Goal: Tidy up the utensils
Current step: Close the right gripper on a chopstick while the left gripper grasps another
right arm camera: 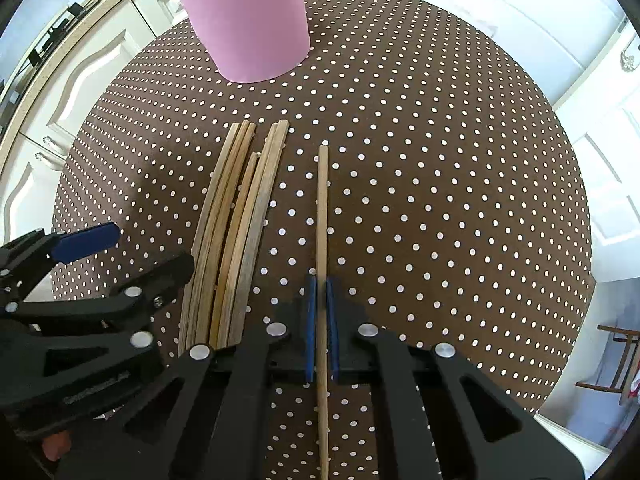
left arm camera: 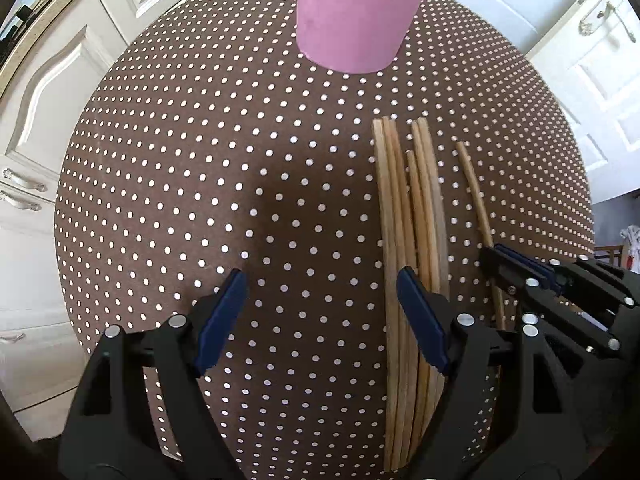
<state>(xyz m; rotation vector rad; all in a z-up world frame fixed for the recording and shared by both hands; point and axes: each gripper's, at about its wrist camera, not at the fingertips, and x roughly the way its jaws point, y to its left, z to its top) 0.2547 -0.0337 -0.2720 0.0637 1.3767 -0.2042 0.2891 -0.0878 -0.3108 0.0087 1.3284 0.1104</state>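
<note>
left gripper (left arm camera: 320, 320): we see black angular plastic arms with triangular cut-outs
right gripper (right arm camera: 321, 328): the same black build
pads (left arm camera: 222, 320): we note flat dark blue strips
rivets (left arm camera: 177, 321): round, silver, at each pivot

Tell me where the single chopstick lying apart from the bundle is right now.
In the right wrist view the single chopstick lies on the dotted tablecloth, right of the chopstick bundle, clamped in the right gripper.
</note>
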